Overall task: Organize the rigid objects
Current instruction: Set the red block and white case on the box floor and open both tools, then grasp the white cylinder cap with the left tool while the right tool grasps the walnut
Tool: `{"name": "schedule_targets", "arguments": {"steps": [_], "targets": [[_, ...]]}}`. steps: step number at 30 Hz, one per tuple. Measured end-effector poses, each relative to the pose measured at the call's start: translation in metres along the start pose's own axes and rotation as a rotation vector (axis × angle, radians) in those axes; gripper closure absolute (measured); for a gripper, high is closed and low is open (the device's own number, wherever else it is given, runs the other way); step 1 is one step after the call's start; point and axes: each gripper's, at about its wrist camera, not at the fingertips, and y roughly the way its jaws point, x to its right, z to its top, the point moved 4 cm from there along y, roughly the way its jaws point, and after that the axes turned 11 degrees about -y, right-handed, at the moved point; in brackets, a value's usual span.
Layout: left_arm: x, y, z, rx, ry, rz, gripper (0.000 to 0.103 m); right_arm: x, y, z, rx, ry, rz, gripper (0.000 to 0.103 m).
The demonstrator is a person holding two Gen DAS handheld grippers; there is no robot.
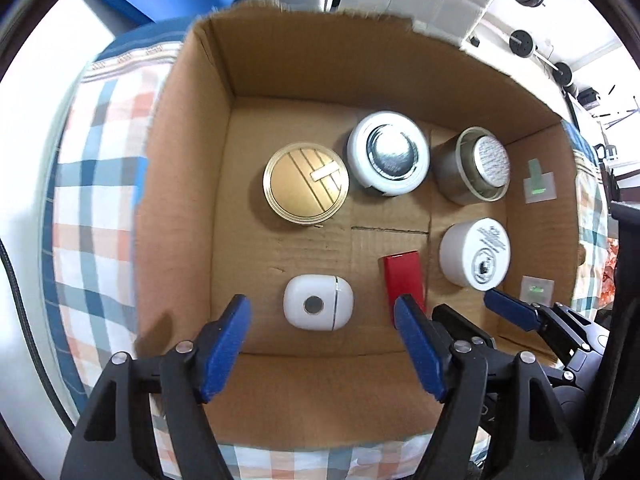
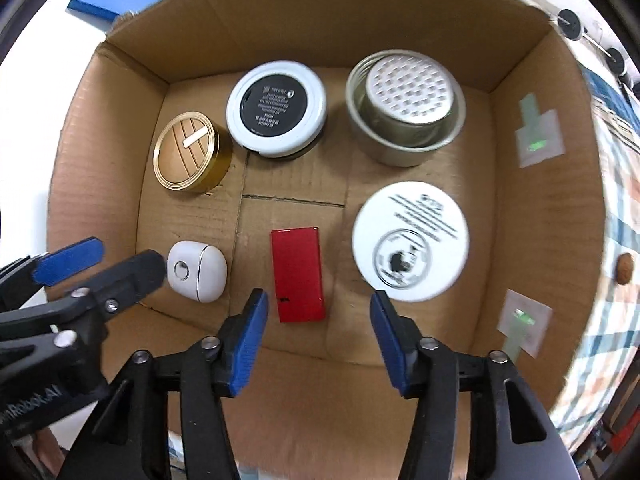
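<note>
**Six objects in one box, both grippers empty above it**

Here, one open cardboard box (image 1: 188, 184) sits on one checked cloth (image 1: 92, 152), and six rigid objects lie on its floor, none touching a wall.

Four of them are round containers. The silver tin (image 2: 404, 108) stands in the far right corner with a smaller textured cup nested inside it. The white jar (image 2: 410, 240) sits nearer on the right side, printed face up. The white-rimmed case (image 2: 276, 108) is at the far middle, its edge just beside the gold tin (image 2: 190, 156), which stands to its left. One red flat box (image 2: 298, 274) lies near the front middle. One white pebble-shaped case (image 2: 198, 272), the smallest, lies at the front left with a round button on its face.

Two pale stickers (image 2: 536, 136) with green marks are on the right inner wall.

The left gripper (image 1: 322, 350) hovers over the front left, its blue fingers spread wide on either side of the pebble-shaped case, holding nothing. The right gripper (image 2: 318, 342) hangs over the front middle, likewise spread wide and empty, with the red flat box just ahead of its left finger.
</note>
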Motion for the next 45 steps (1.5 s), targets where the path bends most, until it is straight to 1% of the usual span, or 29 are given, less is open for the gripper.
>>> {"name": "schedule_targets", "arguments": {"steps": [1,3,5,6,8,9,10,11,13,17,20,23,24,26,30,33,36,39,41,43,44,45], "targets": [[0.002,-0.006,0.001,0.009,0.002,0.001,0.030,0.000,-0.004,-0.002,0.003,-0.001,0.001,0.039],[0.001,-0.019,-0.004,0.028,0.007,0.000,0.029,0.004,-0.014,-0.006,0.018,0.001,-0.007,0.035],[0.005,-0.024,-0.012,0.048,0.010,0.004,0.017,0.006,-0.024,-0.010,0.035,0.004,-0.002,0.026],[0.007,-0.030,-0.014,0.061,0.011,0.007,0.016,0.007,-0.030,-0.013,0.043,0.006,-0.007,0.023],[0.013,-0.036,-0.016,0.075,0.014,0.007,0.016,0.009,-0.043,-0.014,0.065,0.007,-0.014,0.011],[0.015,-0.041,-0.017,0.081,0.015,0.007,0.016,0.011,-0.045,-0.012,0.073,0.008,-0.017,0.008],[0.016,-0.045,-0.020,0.086,0.018,0.006,0.014,0.012,-0.050,-0.014,0.082,0.008,-0.023,0.003],[0.019,-0.049,-0.023,0.094,0.019,0.004,0.009,0.014,-0.057,-0.017,0.093,0.005,-0.026,0.002],[0.022,-0.055,-0.026,0.109,0.017,0.007,0.000,0.014,-0.070,-0.023,0.111,0.001,-0.039,0.000],[0.025,-0.071,-0.036,0.142,0.015,0.023,0.000,0.013,-0.085,-0.034,0.129,-0.019,-0.038,0.000],[0.031,-0.079,-0.043,0.153,0.010,0.015,0.000,0.018,-0.095,-0.043,0.145,-0.025,-0.038,0.000],[0.044,-0.087,-0.051,0.164,0.018,0.008,0.000,0.025,-0.109,-0.051,0.161,-0.020,-0.022,0.000],[0.048,-0.089,-0.053,0.168,0.022,0.004,0.000,0.029,-0.112,-0.054,0.169,-0.019,-0.005,0.000],[0.061,-0.094,-0.058,0.180,0.032,0.000,0.000,0.042,-0.119,-0.061,0.180,0.002,0.008,0.000],[0.105,-0.099,-0.067,0.191,0.092,-0.016,0.000,0.083,-0.133,-0.078,0.196,0.058,0.020,0.000],[0.150,-0.094,-0.073,0.188,0.162,-0.018,0.000,0.129,-0.141,-0.094,0.196,0.118,0.002,0.000],[0.198,-0.082,-0.079,0.179,0.245,-0.009,0.000,0.184,-0.142,-0.113,0.184,0.182,-0.041,0.000],[0.245,-0.059,-0.084,0.173,0.354,0.043,0.000,0.239,-0.136,-0.131,0.157,0.247,-0.080,0.000],[0.274,-0.036,-0.087,0.161,0.437,0.110,0.000,0.274,-0.129,-0.141,0.140,0.286,-0.097,0.000],[0.294,-0.015,-0.089,0.148,0.495,0.157,0.000,0.302,-0.121,-0.146,0.127,0.311,-0.097,0.000],[0.304,0.001,-0.089,0.135,0.534,0.200,0.000,0.315,-0.116,-0.148,0.122,0.317,-0.094,0.000],[0.311,0.011,-0.089,0.125,0.556,0.224,0.000,0.325,-0.111,-0.150,0.115,0.321,-0.093,0.000]]}}
